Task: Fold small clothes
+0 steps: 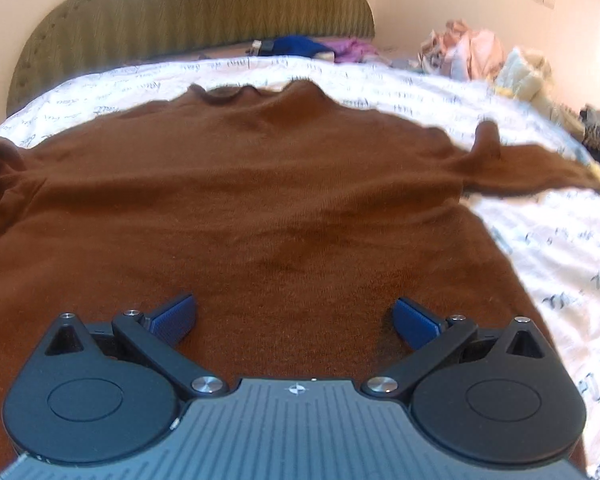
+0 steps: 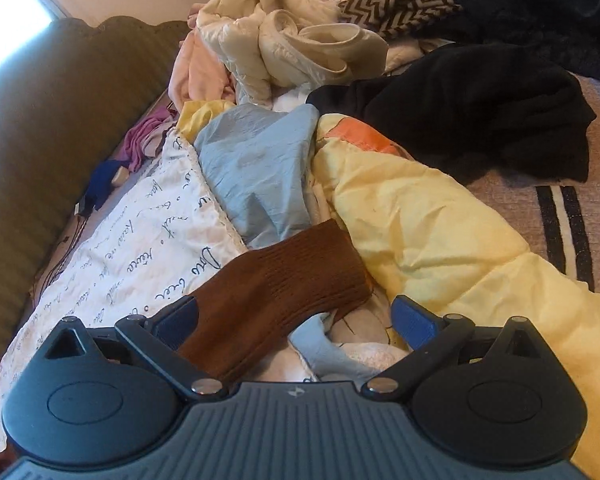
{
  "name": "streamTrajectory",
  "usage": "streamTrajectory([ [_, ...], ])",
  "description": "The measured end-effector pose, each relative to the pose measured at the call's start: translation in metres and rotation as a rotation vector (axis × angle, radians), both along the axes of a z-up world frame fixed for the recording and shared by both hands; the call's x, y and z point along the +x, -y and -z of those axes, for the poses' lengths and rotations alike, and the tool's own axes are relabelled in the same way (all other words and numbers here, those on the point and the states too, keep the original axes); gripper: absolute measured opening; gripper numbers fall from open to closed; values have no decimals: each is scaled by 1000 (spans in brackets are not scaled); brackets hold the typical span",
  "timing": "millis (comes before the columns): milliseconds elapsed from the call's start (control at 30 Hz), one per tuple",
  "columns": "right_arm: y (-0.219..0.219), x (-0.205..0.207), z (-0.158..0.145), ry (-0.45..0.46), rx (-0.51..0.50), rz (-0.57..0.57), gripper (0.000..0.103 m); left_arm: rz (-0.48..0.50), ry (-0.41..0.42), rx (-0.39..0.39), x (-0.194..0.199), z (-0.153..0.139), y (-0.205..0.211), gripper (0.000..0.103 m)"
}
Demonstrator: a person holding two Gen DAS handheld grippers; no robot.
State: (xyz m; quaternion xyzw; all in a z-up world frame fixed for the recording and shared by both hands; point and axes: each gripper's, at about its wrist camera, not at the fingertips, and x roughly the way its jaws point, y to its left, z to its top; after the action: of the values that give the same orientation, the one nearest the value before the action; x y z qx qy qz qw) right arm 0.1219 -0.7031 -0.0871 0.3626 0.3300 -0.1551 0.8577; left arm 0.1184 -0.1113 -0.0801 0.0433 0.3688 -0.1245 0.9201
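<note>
The left gripper (image 1: 294, 320) hovers, jaws apart, over the hem of the brown sweater (image 1: 236, 200), a soft fuzzy knit spread flat on the bed (image 1: 540, 248). Right of it, the right gripper (image 2: 296, 320), jaws apart, straddles the ribbed cuff (image 2: 276, 280). Likely next: pinch it and fold the sleeve inward.

Left gripper (image 1: 294, 318): jaws spread wide, nothing between them. Blue pads (image 1: 175, 316) angle outward on both sides, black linkage arms splayed in a V. Body sits low, pointing forward and slightly down.

Right gripper (image 2: 294, 318): same wide spread, blue pads (image 2: 414, 320) apart, linkage in the same V. Tilted down and forward. Its left finger is partly hidden behind cloth, so I can't tell if it touches; the jaws clamp nothing.
</note>
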Motion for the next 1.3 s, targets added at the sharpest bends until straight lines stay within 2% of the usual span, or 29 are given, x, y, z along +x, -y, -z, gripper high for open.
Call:
streamTrajectory([
  [100,9,7,10,31,37,11,100,1,6,13,-2,1,1,103],
  [133,12,9,11,33,37,25,94,4,5,14,-1,2,2,103],
  [167,14,10,13,36,39,30,63,3,4,12,0,2,1,103],
  [200,16,14,15,28,48,28,20,1,5,7,0,2,0,103],
  [233,16,17,17,14,57,23,13,0,4,5,0,2,0,103],
  [333,7,15,4,36,-19,27,12,0,4,6,1,3,1,103],
  [467,-18,7,-35,102,-155,1,11,-1,1,-1,2,2,2,103],
  [600,-62,3,-80,206,-198,-80,10,-6,-1,-20,3,2,0,103],
  [667,-85,6,-96,265,-129,-132,10,-6,-1,-21,3,2,0,103],
  [767,-145,23,-109,316,-96,-275,10,-9,-4,-48,3,1,-4,103],
  [900,-241,60,-82,312,36,-450,10,-15,-25,-164,6,-3,-22,103],
  [967,-285,80,-55,277,111,-522,10,-19,-52,-253,10,-7,-36,103],
  [1067,-344,105,-9,188,133,-572,13,-42,-127,-404,25,-16,-59,103],
  [1133,-365,118,19,79,102,-596,28,-38,-177,-534,40,-21,-72,103],
  [1167,-366,114,21,122,99,-593,32,-45,-193,-588,47,-23,-78,103],
  [1233,-360,99,9,176,104,-577,74,-45,-222,-695,65,-27,-84,103],
  [1267,-356,87,0,196,96,-556,103,-33,-237,-720,75,-29,-83,103],
  [1300,-351,74,-11,205,52,-532,103,-15,-264,-734,87,-32,-78,103],
])
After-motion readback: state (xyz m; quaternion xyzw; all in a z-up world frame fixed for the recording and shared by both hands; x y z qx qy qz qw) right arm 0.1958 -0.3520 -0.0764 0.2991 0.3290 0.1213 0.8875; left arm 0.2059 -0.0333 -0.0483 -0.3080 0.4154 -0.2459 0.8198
